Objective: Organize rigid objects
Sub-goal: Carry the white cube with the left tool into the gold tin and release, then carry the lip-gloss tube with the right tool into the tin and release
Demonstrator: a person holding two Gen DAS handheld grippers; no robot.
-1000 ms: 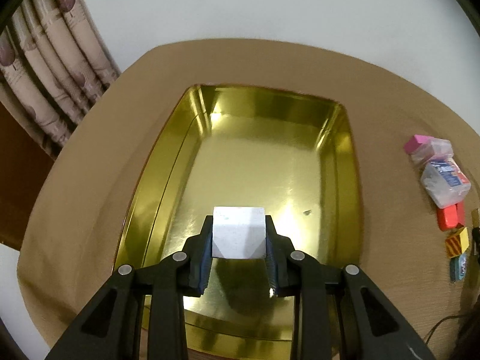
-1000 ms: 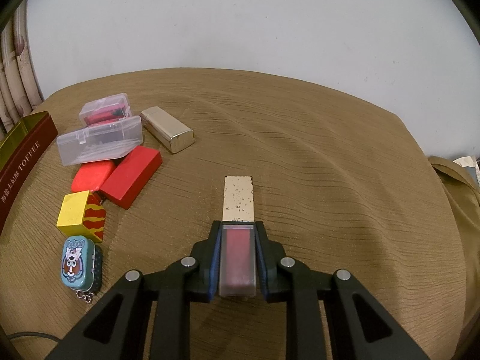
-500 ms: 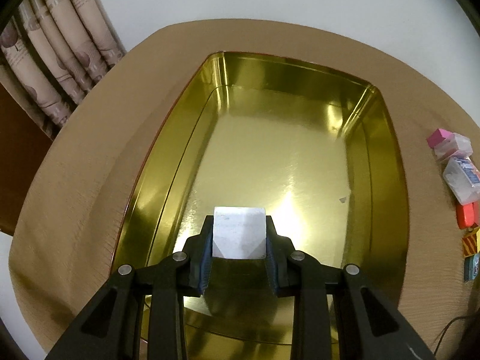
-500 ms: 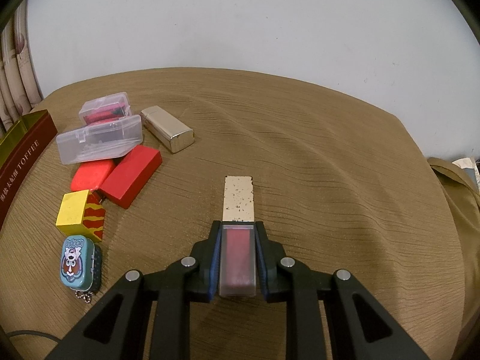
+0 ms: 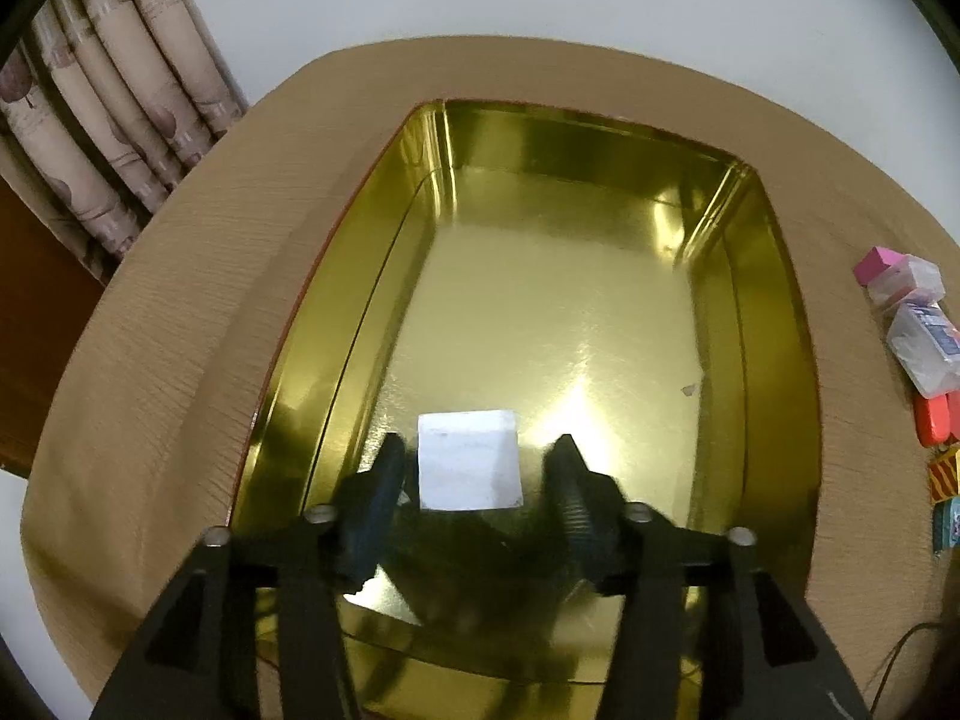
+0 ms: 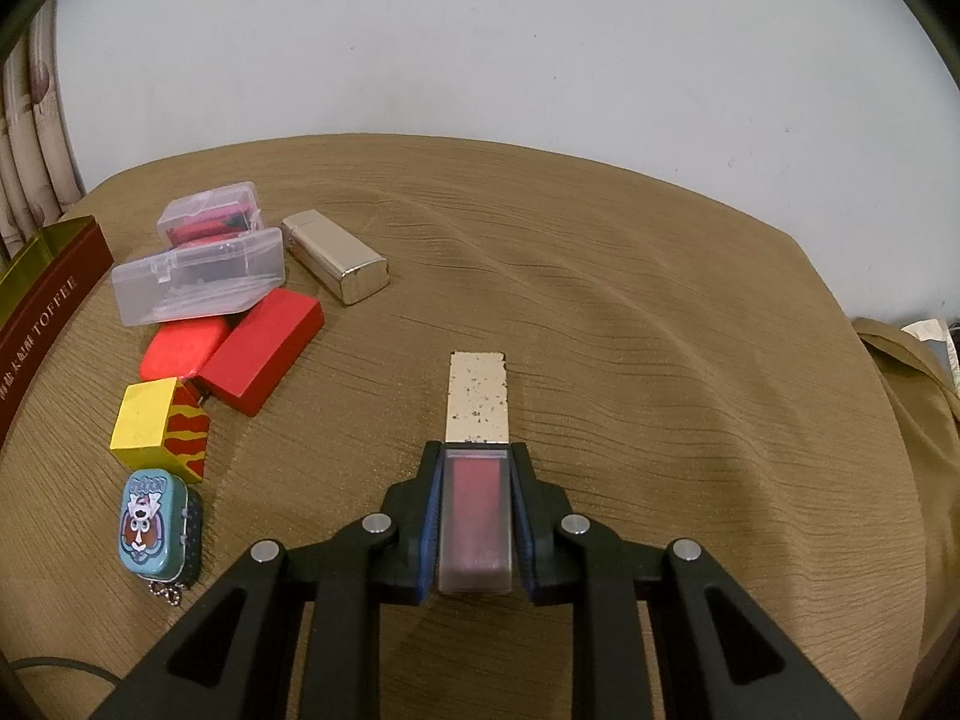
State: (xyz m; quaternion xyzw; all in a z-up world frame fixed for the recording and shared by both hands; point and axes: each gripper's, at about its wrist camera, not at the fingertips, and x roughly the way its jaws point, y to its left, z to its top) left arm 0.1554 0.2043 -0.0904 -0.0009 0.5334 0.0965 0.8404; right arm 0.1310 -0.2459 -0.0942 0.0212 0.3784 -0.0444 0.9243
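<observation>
The left gripper [image 5: 471,468] has just been opening: its two fingers [image 5: 384,480] stand apart with one white block [image 5: 468,461] between them, clear of both pads, lying on the floor of one gold tin [image 5: 774,324] near the tin's near wall. The rest of the tin's floor is bare out to its far corners. The right gripper [image 6: 475,516] is clamped on one slim case with a red window and a speckled gold cap [image 6: 477,480], held over the worktop [image 6: 660,360]. Near the worktop's left edge lie eight loose things close together: two clear plastic boxes [image 6: 201,282], one gold lighter-shaped block [image 6: 336,264], two red blocks [image 6: 261,351], one yellow block with red stripes [image 6: 159,429], and one small teal tin [image 6: 157,525]. The cloth from the middle to the right edge lies open.
</observation>
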